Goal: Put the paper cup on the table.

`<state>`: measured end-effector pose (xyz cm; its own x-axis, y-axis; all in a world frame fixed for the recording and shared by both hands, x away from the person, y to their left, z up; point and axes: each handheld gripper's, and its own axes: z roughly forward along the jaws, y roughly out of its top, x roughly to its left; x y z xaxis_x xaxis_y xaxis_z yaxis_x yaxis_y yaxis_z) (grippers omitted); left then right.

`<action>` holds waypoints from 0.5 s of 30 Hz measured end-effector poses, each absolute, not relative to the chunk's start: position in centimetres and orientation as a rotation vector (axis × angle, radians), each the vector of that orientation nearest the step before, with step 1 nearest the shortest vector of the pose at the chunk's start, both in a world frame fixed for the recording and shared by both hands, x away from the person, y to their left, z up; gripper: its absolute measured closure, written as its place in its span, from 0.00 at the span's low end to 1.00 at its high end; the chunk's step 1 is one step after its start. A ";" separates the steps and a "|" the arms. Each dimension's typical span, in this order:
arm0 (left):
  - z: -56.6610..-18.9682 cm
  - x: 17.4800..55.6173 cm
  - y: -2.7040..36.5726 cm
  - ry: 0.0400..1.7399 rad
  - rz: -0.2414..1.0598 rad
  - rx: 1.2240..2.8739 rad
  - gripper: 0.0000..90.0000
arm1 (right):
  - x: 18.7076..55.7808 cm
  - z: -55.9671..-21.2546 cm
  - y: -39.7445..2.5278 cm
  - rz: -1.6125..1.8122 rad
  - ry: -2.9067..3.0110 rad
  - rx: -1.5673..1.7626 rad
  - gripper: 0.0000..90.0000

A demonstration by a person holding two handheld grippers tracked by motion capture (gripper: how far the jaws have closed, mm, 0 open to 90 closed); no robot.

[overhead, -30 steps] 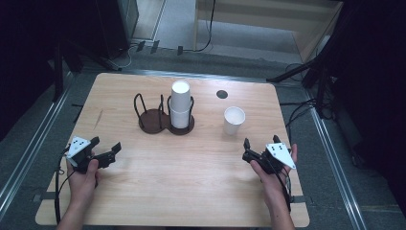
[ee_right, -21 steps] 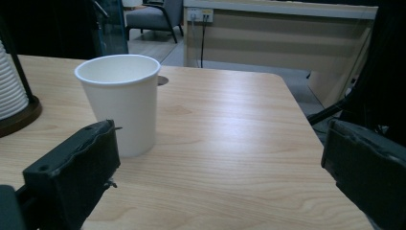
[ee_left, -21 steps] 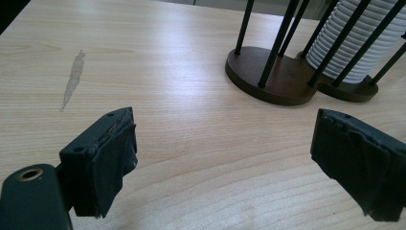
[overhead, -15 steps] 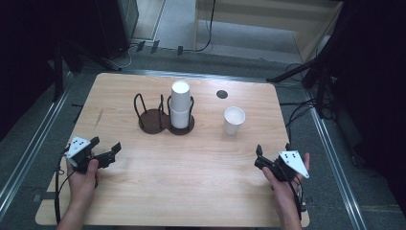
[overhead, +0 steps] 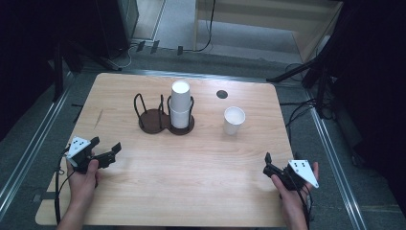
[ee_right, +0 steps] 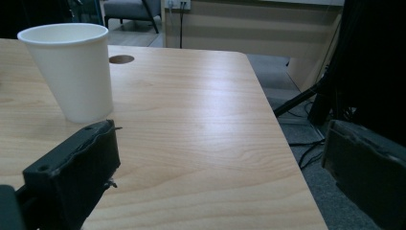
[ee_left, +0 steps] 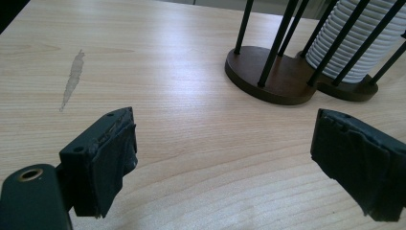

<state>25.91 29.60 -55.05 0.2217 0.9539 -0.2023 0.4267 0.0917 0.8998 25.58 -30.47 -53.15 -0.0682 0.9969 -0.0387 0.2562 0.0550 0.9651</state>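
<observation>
Cup stack point(ee_left: 354, 43) top beyond frame edge

A light wooden desk point(overhead: 191, 182) carries a dark two-ring cup holder point(overhead: 165, 115) with a stack of white paper cups point(overhead: 180, 103) in its ring, ahead of the left gripper point(overhead: 106, 151). A single paper cup point(overhead: 234, 120) stands ahead of the right gripper point(overhead: 267, 163).

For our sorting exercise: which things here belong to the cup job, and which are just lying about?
In the job: single paper cup; stacked paper cups; two-ring cup holder; left gripper; right gripper.
Lying about: round hole in the table; grey stain; floor cables.
</observation>
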 end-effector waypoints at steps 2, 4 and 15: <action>-55.1 25.9 29.6 1.367 0.668 1.501 0.10 | 25.3 -53.3 -30.8 1.080 1.465 1.338 0.00; -55.1 25.9 29.6 1.366 0.668 1.502 0.10 | 25.0 -53.4 -31.1 1.076 1.459 1.343 0.00; -55.1 25.9 29.6 1.365 0.669 1.504 0.10 | 23.6 -54.0 -31.9 1.072 1.451 1.355 0.00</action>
